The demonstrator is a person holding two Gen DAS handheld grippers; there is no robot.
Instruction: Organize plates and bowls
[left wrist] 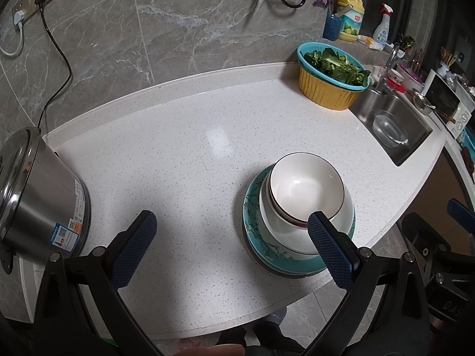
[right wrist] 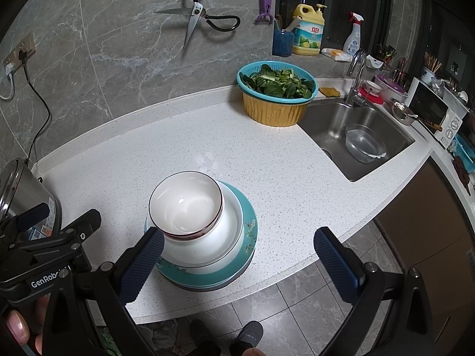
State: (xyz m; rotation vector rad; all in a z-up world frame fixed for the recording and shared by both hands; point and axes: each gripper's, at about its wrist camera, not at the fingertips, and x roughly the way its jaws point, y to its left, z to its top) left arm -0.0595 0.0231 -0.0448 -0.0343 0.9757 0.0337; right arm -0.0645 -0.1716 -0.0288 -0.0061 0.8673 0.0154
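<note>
A stack of dishes stands near the front edge of the white counter point(left wrist: 178, 148). Teal flowered plates point(left wrist: 254, 233) point(right wrist: 248, 234) lie at the bottom, a wide white bowl point(left wrist: 280, 233) point(right wrist: 227, 231) sits on them, and small dark-rimmed white bowls point(left wrist: 305, 187) point(right wrist: 184, 204) nest on top. My left gripper point(left wrist: 231, 218) is open and holds nothing; the stack is behind its right fingertip. My right gripper point(right wrist: 239, 233) is open and holds nothing, with its left fingertip in front of the stack's near left side.
A steel rice cooker point(left wrist: 38, 195) point(right wrist: 20, 190) stands at the counter's left end. A teal and yellow basket of greens point(left wrist: 332, 80) point(right wrist: 276, 95) sits at the back right, next to a sink point(right wrist: 323, 127) with a glass bowl point(right wrist: 363, 144). Floor shows below the counter edge.
</note>
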